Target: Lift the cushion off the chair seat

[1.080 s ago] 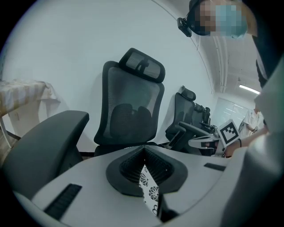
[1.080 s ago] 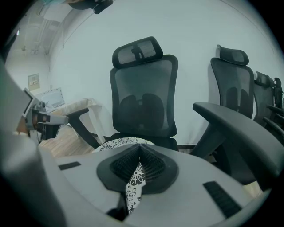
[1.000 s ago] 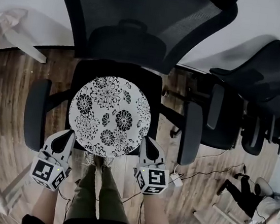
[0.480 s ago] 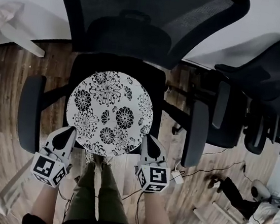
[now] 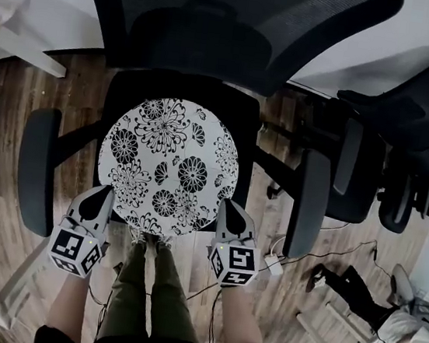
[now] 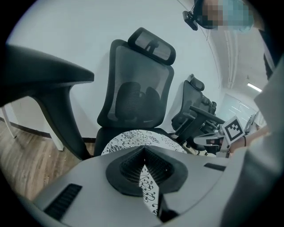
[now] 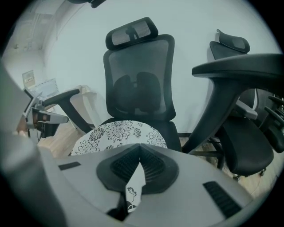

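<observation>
**Item 1. Left armrest** (image 5: 36, 167): dark pad left of the seat, apart from the cushion.

**Item 2. Left gripper** (image 5: 105, 196): jaws closed on the near-left rim of the cushion. In the left gripper view a strip of patterned fabric is pinched between the ribbed pads (image 6: 128, 166).

**Item 3. Cushion** (image 5: 168, 167): round, white with black flowers, lying flat over the middle of the chair seat (image 5: 248, 124). Dark seat shows round its far and right edges. Whether its underside rests on the seat or hangs just clear cannot be told.

**Item 4. Right gripper** (image 5: 229, 212): jaws closed on the near-right rim. The right gripper view shows a fold of the leaf-print edge clamped between its pads (image 7: 151, 166).

**Item 5. Right armrest** (image 5: 308, 203): dark pad right of the seat, clear of the cushion.

**Item 6. Second chair** (image 5: 407, 137): black, at the far right, well apart from the work.

**Governing relation:** the whole disc lies on the far side of both pairs of fingers, toward the backrest (image 5: 220, 11). Being round, it has no long axis. The two grips sit level on the near rim, so neither hand is nearer. Judged from this, a lift will carry the near edge first and the unsupported far half is likely to droop or drag.
</observation>
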A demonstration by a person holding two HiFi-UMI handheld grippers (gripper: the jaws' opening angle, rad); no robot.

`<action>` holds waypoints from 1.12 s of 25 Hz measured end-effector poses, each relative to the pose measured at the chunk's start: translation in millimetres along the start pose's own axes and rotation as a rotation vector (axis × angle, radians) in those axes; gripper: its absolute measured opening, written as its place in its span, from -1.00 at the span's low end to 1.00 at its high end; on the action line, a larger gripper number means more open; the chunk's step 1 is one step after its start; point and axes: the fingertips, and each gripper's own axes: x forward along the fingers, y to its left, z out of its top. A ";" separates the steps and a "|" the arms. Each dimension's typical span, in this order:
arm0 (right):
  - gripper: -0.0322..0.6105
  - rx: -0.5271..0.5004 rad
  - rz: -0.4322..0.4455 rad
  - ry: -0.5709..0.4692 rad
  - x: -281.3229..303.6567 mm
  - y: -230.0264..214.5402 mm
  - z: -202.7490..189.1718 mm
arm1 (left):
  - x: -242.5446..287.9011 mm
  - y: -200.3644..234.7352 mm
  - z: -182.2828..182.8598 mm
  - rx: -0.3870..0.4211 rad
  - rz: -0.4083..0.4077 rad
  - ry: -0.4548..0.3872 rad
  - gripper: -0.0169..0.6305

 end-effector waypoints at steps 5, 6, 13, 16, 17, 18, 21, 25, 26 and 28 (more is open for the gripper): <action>-0.85 -0.007 -0.007 0.031 11.3 -5.2 -11.0 | 9.9 12.1 -13.8 -0.024 0.029 0.022 -0.91; -0.85 -0.008 -0.009 0.038 13.7 -6.6 -13.6 | 11.9 14.0 -16.5 -0.027 0.033 0.026 -0.91; -0.85 -0.008 -0.008 0.077 27.9 -8.5 -30.8 | 22.9 26.9 -34.6 -0.068 0.059 0.044 -0.91; -0.85 -0.001 -0.010 0.086 30.8 -9.3 -35.5 | 26.6 30.7 -39.6 -0.071 0.067 0.053 -0.91; -0.85 0.000 -0.009 0.089 31.7 -9.5 -36.7 | 27.9 32.0 -40.6 -0.072 0.069 0.055 -0.91; -0.85 0.000 -0.007 0.091 32.5 -9.7 -37.8 | 29.1 33.3 -41.7 -0.072 0.072 0.058 -0.91; -0.85 -0.003 -0.007 0.094 34.8 -11.0 -40.0 | 32.6 37.2 -44.8 -0.073 0.079 0.066 -0.91; -0.85 0.002 -0.006 0.102 39.4 -11.4 -44.2 | 36.2 41.1 -50.2 -0.085 0.080 0.077 -0.91; -0.85 0.003 -0.002 0.108 40.8 -10.9 -46.0 | 37.4 41.3 -52.2 -0.091 0.076 0.083 -0.91; -0.84 0.009 0.000 0.119 43.3 -11.1 -49.5 | 40.1 42.9 -57.3 -0.103 0.079 0.098 -0.90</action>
